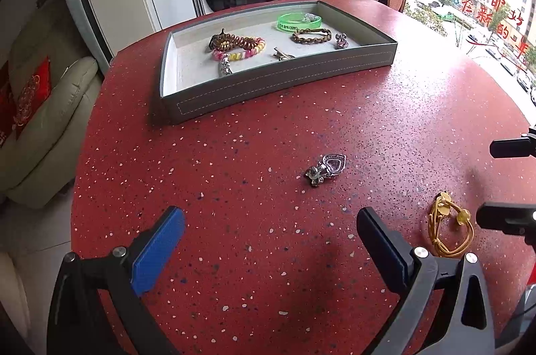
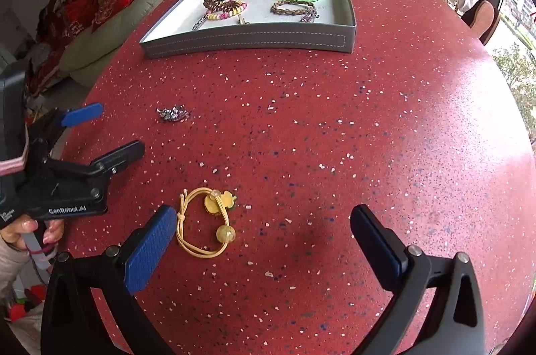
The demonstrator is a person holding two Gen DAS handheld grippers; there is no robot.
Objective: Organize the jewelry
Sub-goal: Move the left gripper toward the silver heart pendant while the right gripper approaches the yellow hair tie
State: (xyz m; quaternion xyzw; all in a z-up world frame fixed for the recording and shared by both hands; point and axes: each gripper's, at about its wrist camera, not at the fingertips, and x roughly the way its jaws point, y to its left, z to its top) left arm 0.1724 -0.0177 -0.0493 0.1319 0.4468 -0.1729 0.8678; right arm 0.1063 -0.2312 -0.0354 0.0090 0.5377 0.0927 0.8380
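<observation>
Here, in the left wrist view, the left gripper (image 1: 270,236) is spread wide and holds nothing; a silver heart pendant (image 1: 325,169) lies just ahead of it on the red table (image 1: 385,120), with the gray tray (image 1: 268,87) of bracelets farther ahead. In the right wrist view, the right gripper (image 2: 264,232) also gapes empty, a yellow hair tie (image 2: 207,221) just inside its left finger (image 2: 150,251).

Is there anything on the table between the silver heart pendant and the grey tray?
No. In the left wrist view only bare red table lies between the silver heart pendant and the grey tray. The right wrist view shows the same.
</observation>
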